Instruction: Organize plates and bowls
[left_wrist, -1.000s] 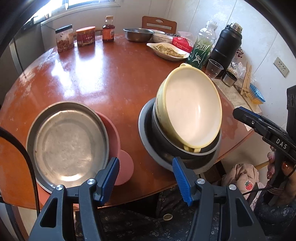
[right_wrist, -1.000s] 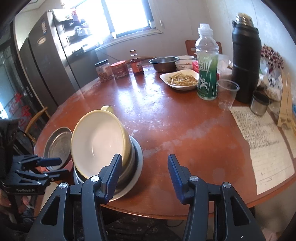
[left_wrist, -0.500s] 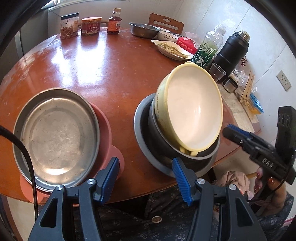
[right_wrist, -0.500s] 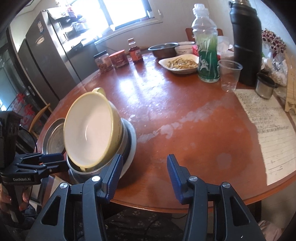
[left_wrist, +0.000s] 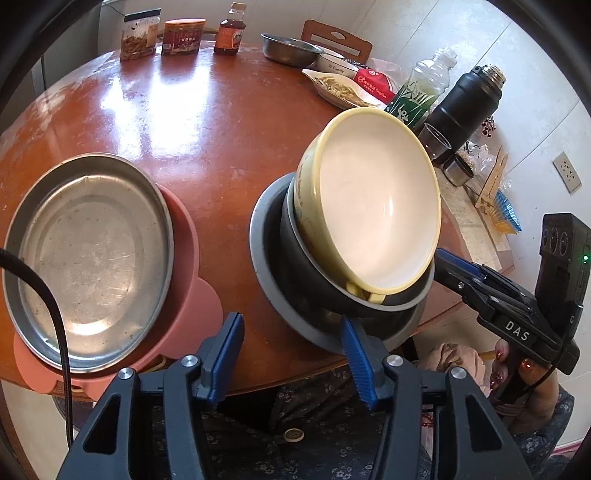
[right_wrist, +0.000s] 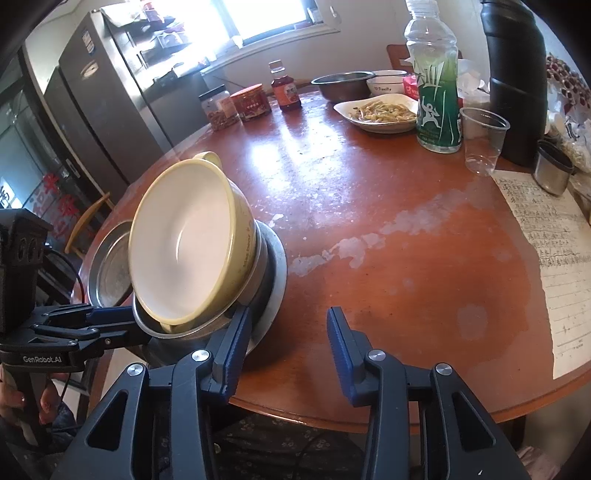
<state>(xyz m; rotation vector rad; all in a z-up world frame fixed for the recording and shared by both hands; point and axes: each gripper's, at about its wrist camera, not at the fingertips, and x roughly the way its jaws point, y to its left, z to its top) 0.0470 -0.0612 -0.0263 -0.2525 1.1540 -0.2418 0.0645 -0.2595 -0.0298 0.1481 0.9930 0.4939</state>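
Bowls stacked askew at the near edge of the bench

Stacked dishes sit at the near edge of the round wooden bench (left_wrist: 207, 122): a grey plate (left_wrist: 264, 258) at the bottom, a dark metal bowl (left_wrist: 306, 273) on it, and a yellow bowl (left_wrist: 373, 206) with a white inside resting in that one, tipped steeply so its opening faces the near edge. The yellow bowl's handle (right_wrist: 208, 157) sticks up at the far side.

Toward the bench's left edge, a steel plate (left_wrist: 88, 254) lies on a pink plate (left_wrist: 184, 295), whose rim overhangs the near edge of the bench. The two stacks are near each other but apart.

The left gripper (left_wrist: 291, 354) hovers at the near edge between the two stacks. Its jaws are closing, with nothing between them; its right finger (left_wrist: 354, 354) is just in front of the grey plate's rim, and whether it touches cannot be told.

The right gripper (right_wrist: 286, 347) is at the near edge on the other side of the bowl stack. Its jaws are also closing on nothing, with bare bench between them; its left finger (right_wrist: 232, 343) is just beside the grey plate's rim.

At the far edge stand jars (left_wrist: 140, 33), a sauce bottle (left_wrist: 229, 29), a steel bowl (left_wrist: 288, 48), a dish of food (left_wrist: 343, 90), a green bottle (right_wrist: 437, 85) and a black flask (right_wrist: 517, 77).
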